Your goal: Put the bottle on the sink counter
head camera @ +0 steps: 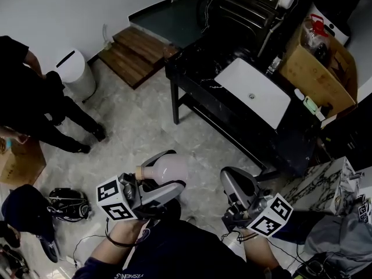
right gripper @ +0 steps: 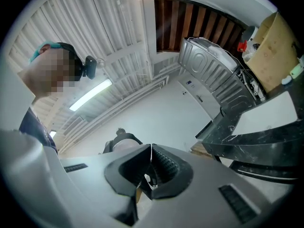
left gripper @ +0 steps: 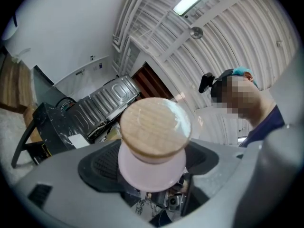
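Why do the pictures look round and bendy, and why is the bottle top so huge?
Left gripper view: the wide lens bends the walls and darkens the corners; the bottle is close, so its cap looms. Right gripper view: same bending, and the light glows white. Head view: straighter lines.

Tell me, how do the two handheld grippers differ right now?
The left gripper is clamped on a pale pink bottle with a wooden cap; the right gripper holds nothing. The left gripper's jaws stand apart around the bottle, while the right gripper's jaws are pressed together. Both are grey, each carries a marker cube, and both are held over the floor, short of the black sink counter.
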A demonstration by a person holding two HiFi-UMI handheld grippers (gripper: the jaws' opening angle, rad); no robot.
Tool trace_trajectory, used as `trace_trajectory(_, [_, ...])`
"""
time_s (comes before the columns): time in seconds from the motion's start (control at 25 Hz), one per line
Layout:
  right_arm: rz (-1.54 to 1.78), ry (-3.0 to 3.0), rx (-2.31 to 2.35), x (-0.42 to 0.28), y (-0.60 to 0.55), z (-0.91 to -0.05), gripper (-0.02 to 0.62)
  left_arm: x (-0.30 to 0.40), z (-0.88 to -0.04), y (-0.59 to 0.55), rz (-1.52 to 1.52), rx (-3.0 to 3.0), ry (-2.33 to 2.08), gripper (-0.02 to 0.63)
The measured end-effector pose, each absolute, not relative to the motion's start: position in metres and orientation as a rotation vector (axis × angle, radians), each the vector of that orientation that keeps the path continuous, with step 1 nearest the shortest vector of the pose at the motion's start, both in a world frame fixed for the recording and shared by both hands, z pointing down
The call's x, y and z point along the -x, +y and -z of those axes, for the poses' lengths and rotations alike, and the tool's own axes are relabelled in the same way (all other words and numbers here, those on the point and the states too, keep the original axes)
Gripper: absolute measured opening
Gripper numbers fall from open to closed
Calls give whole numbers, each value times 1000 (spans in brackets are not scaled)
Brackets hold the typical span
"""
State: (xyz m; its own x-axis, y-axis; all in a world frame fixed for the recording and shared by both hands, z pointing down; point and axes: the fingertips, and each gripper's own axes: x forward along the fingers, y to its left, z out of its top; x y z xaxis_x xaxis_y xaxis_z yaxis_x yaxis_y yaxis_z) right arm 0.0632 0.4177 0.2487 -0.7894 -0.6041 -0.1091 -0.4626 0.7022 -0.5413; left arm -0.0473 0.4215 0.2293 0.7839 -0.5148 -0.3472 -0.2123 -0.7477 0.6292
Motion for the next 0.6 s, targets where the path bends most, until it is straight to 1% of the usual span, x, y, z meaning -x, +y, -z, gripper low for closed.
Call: trace_trajectory(0.6, [720,2599,959,-12,295,-247,28,100,-237,294,648,-2383,-454,390])
